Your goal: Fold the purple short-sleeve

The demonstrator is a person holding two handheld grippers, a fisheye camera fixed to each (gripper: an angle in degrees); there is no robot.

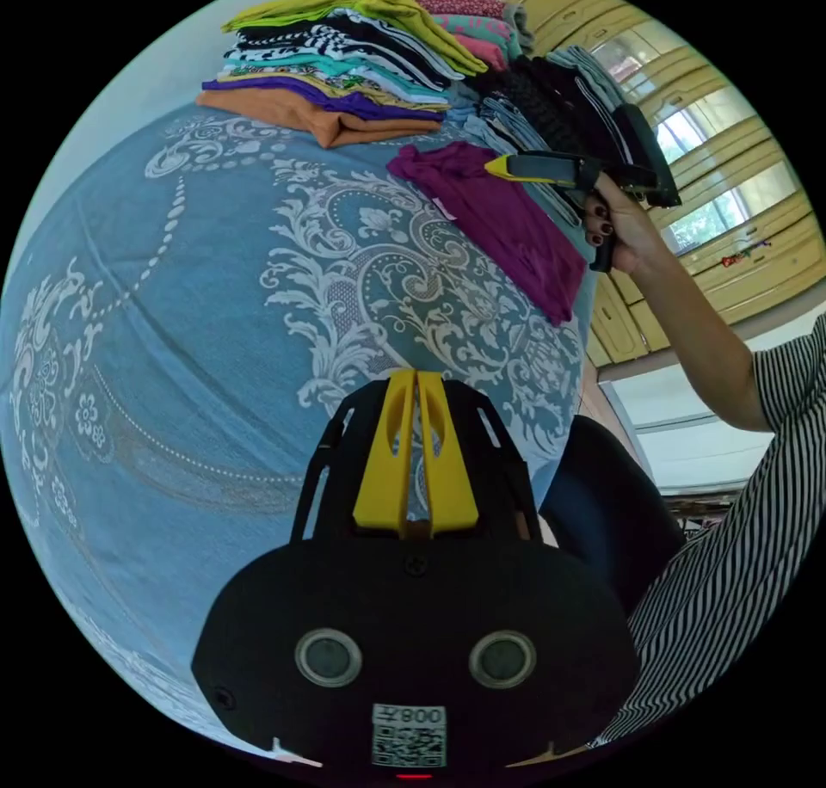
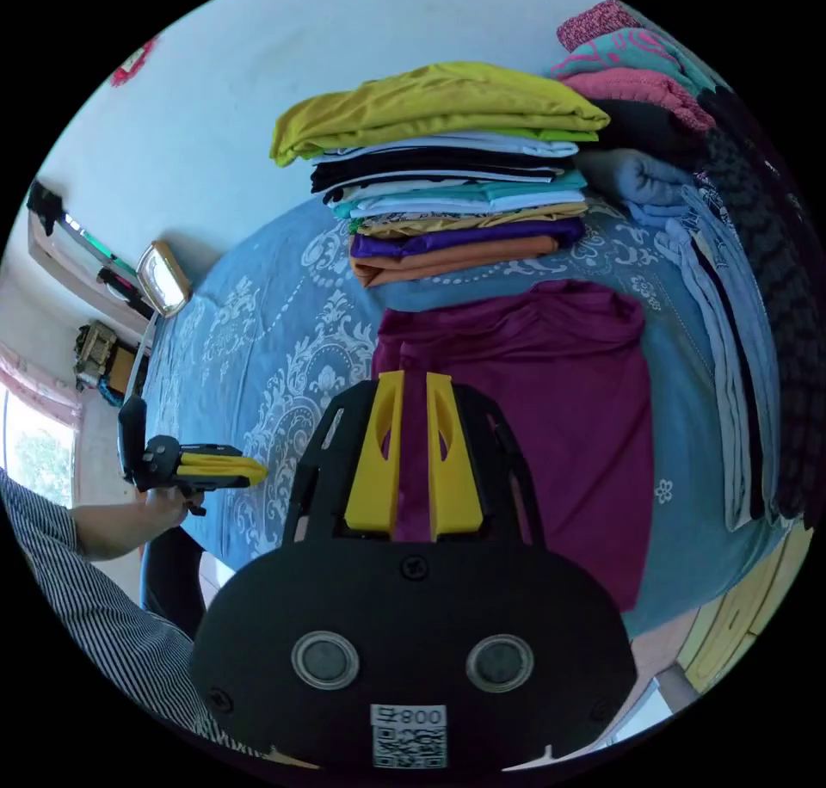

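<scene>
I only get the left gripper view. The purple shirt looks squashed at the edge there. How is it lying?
Observer: In the right gripper view the purple short-sleeve lies spread flat on the blue bedspread.
Operator: What sits beside it?
Observer: A stack of folded clothes lies just past its far edge.
Operator: Is my gripper holding anything?
Observer: Seen from the other side, the left gripper holds nothing.

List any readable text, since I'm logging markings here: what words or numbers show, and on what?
Sticker on the left gripper: small characters above a code square, too unclear to read.
Second sticker on the right gripper: likewise unreadable.
White tag on the purple short-sleeve: too small to read.
</scene>
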